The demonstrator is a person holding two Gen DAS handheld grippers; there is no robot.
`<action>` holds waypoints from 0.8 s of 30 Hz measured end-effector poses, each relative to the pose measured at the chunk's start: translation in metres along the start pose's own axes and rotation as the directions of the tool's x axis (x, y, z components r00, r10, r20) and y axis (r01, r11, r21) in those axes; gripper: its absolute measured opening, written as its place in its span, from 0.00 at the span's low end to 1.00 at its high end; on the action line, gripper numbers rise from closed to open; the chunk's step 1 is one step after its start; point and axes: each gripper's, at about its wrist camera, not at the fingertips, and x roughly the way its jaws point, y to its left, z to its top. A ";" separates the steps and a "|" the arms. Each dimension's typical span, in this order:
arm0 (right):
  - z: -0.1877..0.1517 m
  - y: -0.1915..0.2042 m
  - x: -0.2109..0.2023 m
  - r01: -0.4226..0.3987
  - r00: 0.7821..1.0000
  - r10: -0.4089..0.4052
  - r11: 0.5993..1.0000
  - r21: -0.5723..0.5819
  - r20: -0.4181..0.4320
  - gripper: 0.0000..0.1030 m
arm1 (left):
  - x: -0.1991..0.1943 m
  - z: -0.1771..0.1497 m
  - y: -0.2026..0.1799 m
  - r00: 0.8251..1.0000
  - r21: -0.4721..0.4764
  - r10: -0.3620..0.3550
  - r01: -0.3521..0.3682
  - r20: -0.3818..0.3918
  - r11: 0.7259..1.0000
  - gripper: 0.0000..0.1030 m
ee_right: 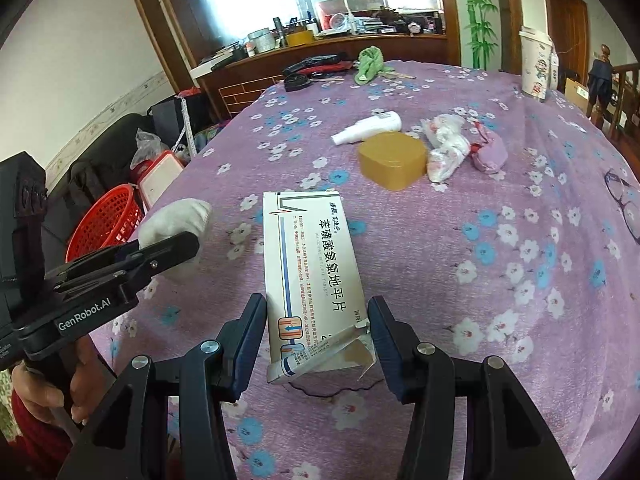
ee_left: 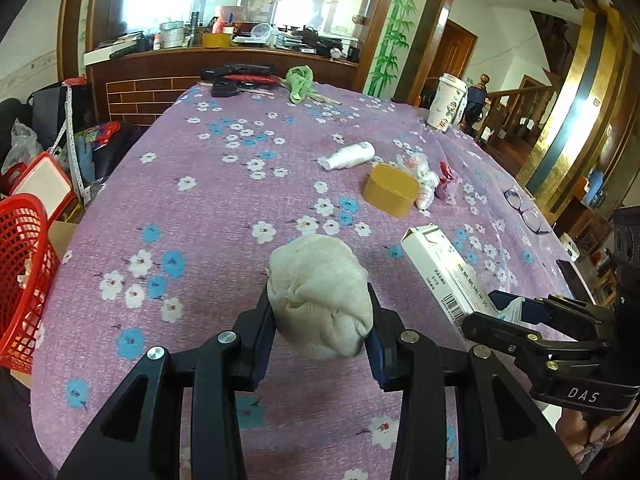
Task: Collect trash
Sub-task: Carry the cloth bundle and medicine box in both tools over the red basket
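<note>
My left gripper (ee_left: 320, 312) is shut on a crumpled white tissue ball (ee_left: 320, 292), just above the purple flowered tablecloth (ee_left: 200, 200). The ball also shows in the right wrist view (ee_right: 176, 216), with the left gripper (ee_right: 160, 250) on it. My right gripper (ee_right: 318, 320) is shut on the near end of an opened white medicine box (ee_right: 312, 264). The box (ee_left: 436, 264) and right gripper (ee_left: 500, 312) show at the right of the left wrist view. A red mesh basket (ee_left: 20, 264) stands off the table's left edge, also seen from the right wrist (ee_right: 104, 224).
On the table lie a white bottle (ee_left: 352, 155), a tan lid-like box (ee_left: 390, 189), crumpled plastic wrappers (ee_left: 424, 184), a paper cup (ee_left: 446, 102), glasses (ee_left: 524, 208), a green cloth (ee_left: 300, 80) and black tools (ee_left: 236, 76). A cluttered counter (ee_left: 220, 52) stands behind.
</note>
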 end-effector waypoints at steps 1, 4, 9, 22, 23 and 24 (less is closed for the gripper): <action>0.001 0.002 0.001 -0.003 1.000 0.003 1.000 -0.005 -0.002 0.55 | -0.002 0.000 0.003 1.000 -0.005 0.002 -0.002 0.005 1.000 0.37; 0.009 0.013 0.004 -0.015 1.000 0.015 1.000 -0.027 -0.009 0.55 | -0.010 0.002 0.014 1.000 -0.027 0.015 -0.015 0.022 1.000 0.37; 0.024 0.039 0.012 -0.041 0.999 0.040 0.997 -0.071 -0.020 0.55 | -0.025 0.008 0.041 0.997 -0.072 0.049 -0.044 0.059 0.996 0.37; 0.056 0.125 0.040 -0.134 0.990 0.120 0.969 -0.207 -0.076 0.55 | -0.081 0.012 0.140 0.968 -0.232 0.206 -0.170 0.141 0.958 0.37; 0.058 0.133 0.043 -0.143 0.988 0.128 0.965 -0.218 -0.080 0.55 | -0.087 0.011 0.150 0.964 -0.247 0.224 -0.184 0.144 0.951 0.37; 0.061 0.142 0.045 -0.152 0.987 0.136 0.961 -0.232 -0.084 0.55 | -0.092 0.010 0.161 0.959 -0.266 0.243 -0.198 0.146 0.943 0.37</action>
